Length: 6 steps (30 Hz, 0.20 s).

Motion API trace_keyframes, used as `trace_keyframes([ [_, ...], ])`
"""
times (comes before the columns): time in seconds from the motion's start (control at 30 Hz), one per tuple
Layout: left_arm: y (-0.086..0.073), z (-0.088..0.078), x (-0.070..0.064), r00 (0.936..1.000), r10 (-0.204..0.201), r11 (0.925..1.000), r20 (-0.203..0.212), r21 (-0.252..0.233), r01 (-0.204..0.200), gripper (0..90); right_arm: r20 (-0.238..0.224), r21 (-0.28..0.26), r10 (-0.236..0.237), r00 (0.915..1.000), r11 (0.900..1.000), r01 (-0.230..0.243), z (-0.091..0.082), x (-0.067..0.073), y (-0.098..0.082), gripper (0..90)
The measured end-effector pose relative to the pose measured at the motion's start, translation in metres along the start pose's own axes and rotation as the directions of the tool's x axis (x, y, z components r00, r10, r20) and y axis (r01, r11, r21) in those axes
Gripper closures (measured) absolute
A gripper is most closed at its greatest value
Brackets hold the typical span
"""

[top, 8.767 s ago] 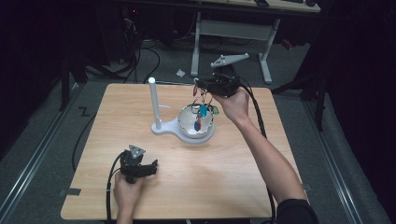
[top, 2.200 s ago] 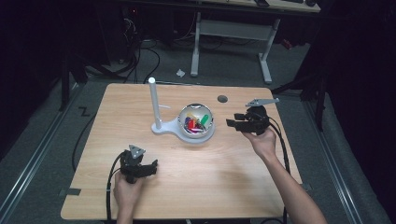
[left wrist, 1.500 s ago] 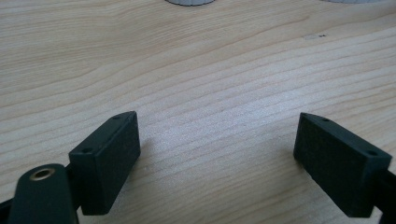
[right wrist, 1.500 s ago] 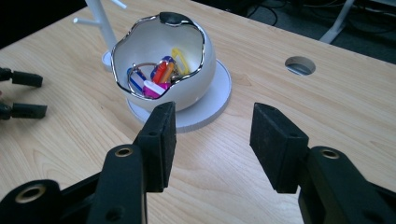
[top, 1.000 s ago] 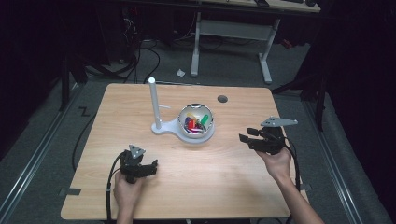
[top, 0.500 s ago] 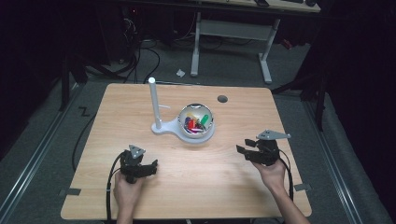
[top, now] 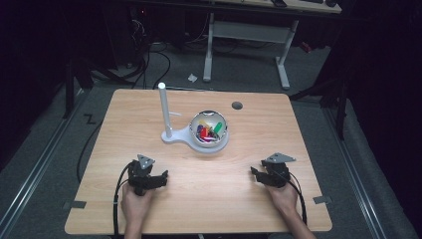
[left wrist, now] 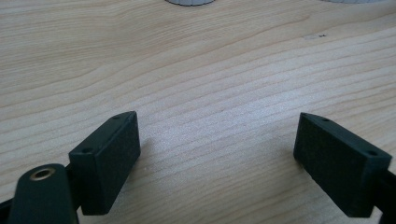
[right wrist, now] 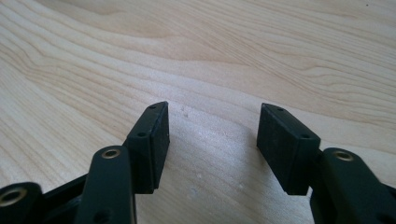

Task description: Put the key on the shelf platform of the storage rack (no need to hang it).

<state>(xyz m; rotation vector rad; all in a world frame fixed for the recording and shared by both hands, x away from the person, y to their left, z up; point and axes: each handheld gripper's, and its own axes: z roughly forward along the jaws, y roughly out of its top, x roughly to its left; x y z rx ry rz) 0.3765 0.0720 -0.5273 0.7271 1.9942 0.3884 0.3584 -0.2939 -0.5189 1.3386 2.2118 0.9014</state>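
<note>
- I see the left gripper (top: 160, 180) low over the bench (top: 149, 114), jaws spread wide with only pale, fine-grained wood between the flat matte-black pads (left wrist: 112, 158).
- Right gripper (top: 258, 174): jaws apart, having just been opening; nothing between them but bare wood grain. Its pads (right wrist: 154, 140) are blocky rectangles with small screw holes.
- Ahead of both sets of jaws, well apart from each, sits a round, shiny bowl (top: 209, 132) on a white base (top: 175, 136) shaped like a teardrop.
- Inside the bowl: small glossy pieces (top: 208, 130) in red, green, purple and yellow.
- A smooth white cylindrical post (top: 164, 110) stands upright on the base, just beside the bowl.
</note>
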Motion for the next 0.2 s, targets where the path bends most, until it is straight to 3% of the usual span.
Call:
trace_keyframes([
  [0.2, 0.0001, 0.0, 0.0004, 1.0, 0.007, 1.0, 0.003, 0.001, -0.007, 15.0, -0.005, 0.002, 0.0, 1.0, 1.0, 0.0, -0.0001, -0.0004, -0.0001, 43.6],
])
